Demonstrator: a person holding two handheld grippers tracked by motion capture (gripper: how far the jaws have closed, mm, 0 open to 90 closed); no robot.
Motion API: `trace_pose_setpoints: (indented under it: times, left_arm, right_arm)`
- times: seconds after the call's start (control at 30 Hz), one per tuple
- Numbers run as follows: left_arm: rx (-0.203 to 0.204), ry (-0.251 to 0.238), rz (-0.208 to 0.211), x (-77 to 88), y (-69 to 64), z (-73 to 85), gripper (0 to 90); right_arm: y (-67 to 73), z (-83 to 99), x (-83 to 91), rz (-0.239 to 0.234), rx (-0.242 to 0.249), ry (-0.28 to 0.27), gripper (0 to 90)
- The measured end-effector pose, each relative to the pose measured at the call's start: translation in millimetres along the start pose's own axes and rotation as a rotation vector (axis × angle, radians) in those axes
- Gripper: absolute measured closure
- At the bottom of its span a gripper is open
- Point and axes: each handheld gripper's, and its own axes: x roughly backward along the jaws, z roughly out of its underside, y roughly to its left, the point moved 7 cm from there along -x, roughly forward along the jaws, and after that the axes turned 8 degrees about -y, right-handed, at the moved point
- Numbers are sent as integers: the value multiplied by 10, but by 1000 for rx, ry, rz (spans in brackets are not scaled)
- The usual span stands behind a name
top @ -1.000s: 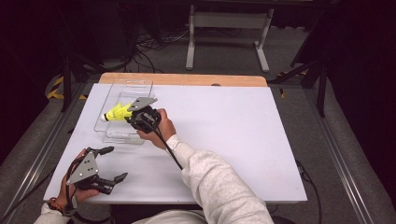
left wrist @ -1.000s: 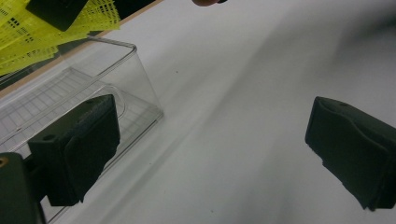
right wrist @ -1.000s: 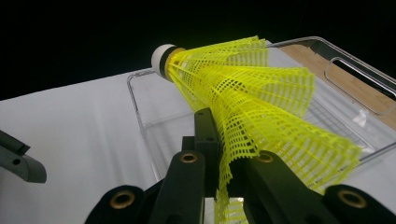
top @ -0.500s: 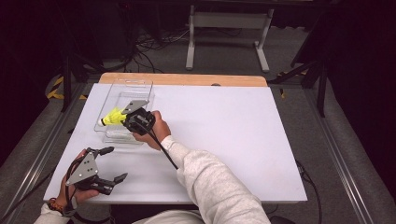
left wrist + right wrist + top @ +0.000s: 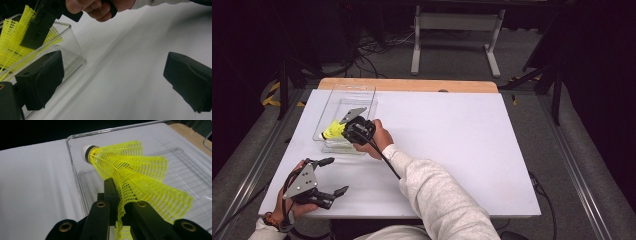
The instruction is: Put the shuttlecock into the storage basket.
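Observation:
My right gripper (image 5: 345, 129) is shut on the mesh skirt of a yellow shuttlecock (image 5: 332, 131), which it holds low over the near end of a clear plastic tray (image 5: 347, 88). In the right gripper view the shuttlecock (image 5: 130, 170) points its white cork up and to the left, away from the jaws, and the skirt is pinched flat by the right gripper (image 5: 117, 195). At the table's front left corner, my left gripper (image 5: 333, 176) stands open with nothing in it. Its own view shows the left gripper (image 5: 115, 77) wide apart, with the shuttlecock (image 5: 12, 47) beyond.
The tray (image 5: 72, 162) has a ribbed floor and sits on the white table top (image 5: 472, 140) at the back left. A wooden strip (image 5: 412, 84) runs along the far edge. The person's right hand (image 5: 95, 7) and sleeve cross the table's middle.
My right gripper has sunk a little and shifted left toward the tray, carrying the shuttlecock. The left gripper has kept still.

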Motion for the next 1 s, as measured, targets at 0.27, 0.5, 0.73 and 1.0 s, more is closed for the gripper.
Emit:
trace_pose_setpoints:
  times: [0.27,0.5,0.73,1.0]
  left_arm:
    - [0,10,10,-5,-12,8,42]
    - [0,12,14,-10,-17,11,42]
    - [0,13,13,-10,-16,12,42]
    - [0,12,13,-8,-15,11,42]
  right_arm:
    - [-32,34,-42,-4,-7,29,882]
    - [-53,75,-69,-7,-14,55,870]
    - [-46,106,-103,-31,-12,70,788]
    - [-74,113,-111,-45,-23,98,683]
